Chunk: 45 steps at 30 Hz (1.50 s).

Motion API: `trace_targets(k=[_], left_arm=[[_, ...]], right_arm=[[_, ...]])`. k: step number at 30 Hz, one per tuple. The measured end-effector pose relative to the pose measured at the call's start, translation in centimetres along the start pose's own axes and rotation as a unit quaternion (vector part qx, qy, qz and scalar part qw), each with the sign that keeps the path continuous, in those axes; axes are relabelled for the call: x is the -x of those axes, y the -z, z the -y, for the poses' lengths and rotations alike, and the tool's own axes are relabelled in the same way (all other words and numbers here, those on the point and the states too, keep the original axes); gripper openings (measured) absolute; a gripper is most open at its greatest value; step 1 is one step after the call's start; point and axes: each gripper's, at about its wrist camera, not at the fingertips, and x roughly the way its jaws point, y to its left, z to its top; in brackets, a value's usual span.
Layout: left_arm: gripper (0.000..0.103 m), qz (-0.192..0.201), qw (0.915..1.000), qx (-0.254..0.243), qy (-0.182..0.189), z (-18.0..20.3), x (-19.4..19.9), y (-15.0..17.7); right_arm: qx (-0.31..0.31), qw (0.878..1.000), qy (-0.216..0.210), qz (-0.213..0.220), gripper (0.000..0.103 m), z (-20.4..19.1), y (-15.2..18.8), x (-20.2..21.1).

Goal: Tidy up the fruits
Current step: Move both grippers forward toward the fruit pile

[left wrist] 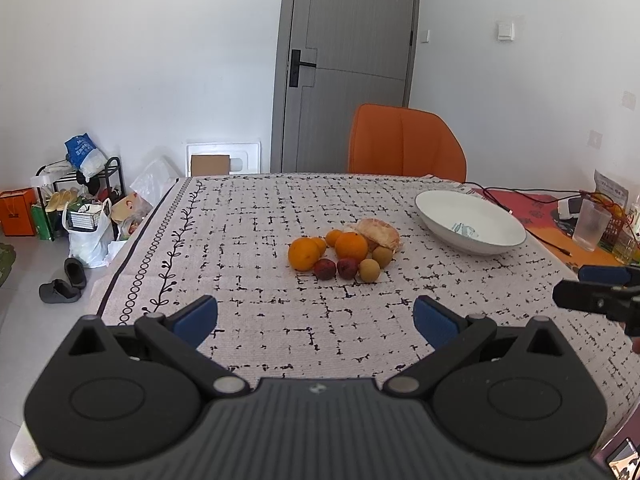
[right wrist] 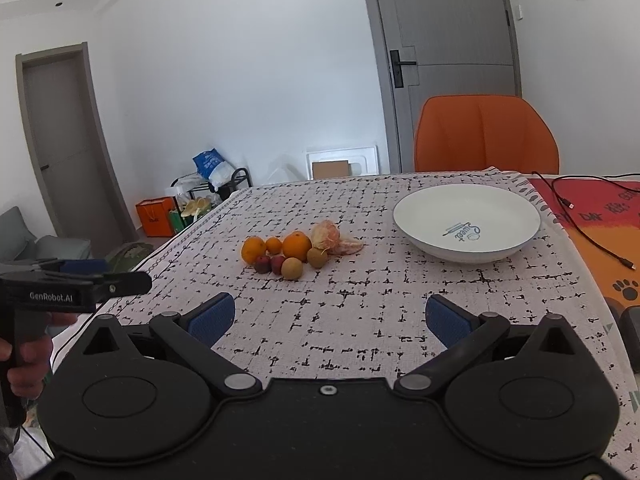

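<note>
Read "GenRobot.AI" in pale letters on the black side of the left gripper (right wrist: 116,282), seen from the right wrist view. Read "Sweet" in blue script on the inside bottom of the white bowl (right wrist: 466,222). Noticed large letters on the orange mat (right wrist: 600,216) beside it, but too cut off to read.

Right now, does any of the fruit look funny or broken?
Yes. One orange at the back of the fruit pile is already peeled, its loose segments lying bare on the tablecloth. The white bowl holds no fruit.
</note>
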Motion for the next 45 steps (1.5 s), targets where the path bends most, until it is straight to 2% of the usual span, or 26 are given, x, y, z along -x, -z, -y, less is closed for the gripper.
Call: trace_targets(k=[22, 25, 27, 29, 34, 40, 45], left_arm=[[0.101, -0.013, 0.999, 0.039, 0.014, -1.8, -5.7, -1.2], [0.101, -0.015, 0.9992, 0.036, 0.013, -1.8, -6.3, -1.4], [0.1, -0.015, 0.9992, 0.034, 0.016, -1.7, -6.8, -1.5], [0.096, -0.02, 0.9988, 0.038, 0.024, -1.7, -7.3, -1.6], [0.088, -0.025, 0.9986, 0.035, 0.03, -1.5, -8.7, -1.7], [0.07, -0.04, 0.9977, 0.042, 0.034, -1.5, -10.6, -1.8], [0.062, -0.052, 0.9969, 0.047, 0.036, -1.6, -12.1, -1.8]], right_arm=[[-0.017, 1.0, -0.012, -0.012, 0.103, 2.2, -1.0, -6.7], [-0.02, 1.0, -0.013, -0.017, 0.101, 2.3, -1.2, -7.6], [-0.021, 0.999, -0.016, -0.019, 0.096, 2.4, -1.3, -8.1], [-0.023, 0.999, -0.022, -0.023, 0.092, 2.6, -1.5, -8.8], [-0.035, 0.998, -0.036, -0.032, 0.088, 3.0, -1.6, -10.2], [-0.034, 0.997, -0.049, -0.042, 0.08, 3.0, -1.7, -11.6], [-0.037, 0.996, -0.057, -0.049, 0.073, 3.2, -1.8, -12.8]])
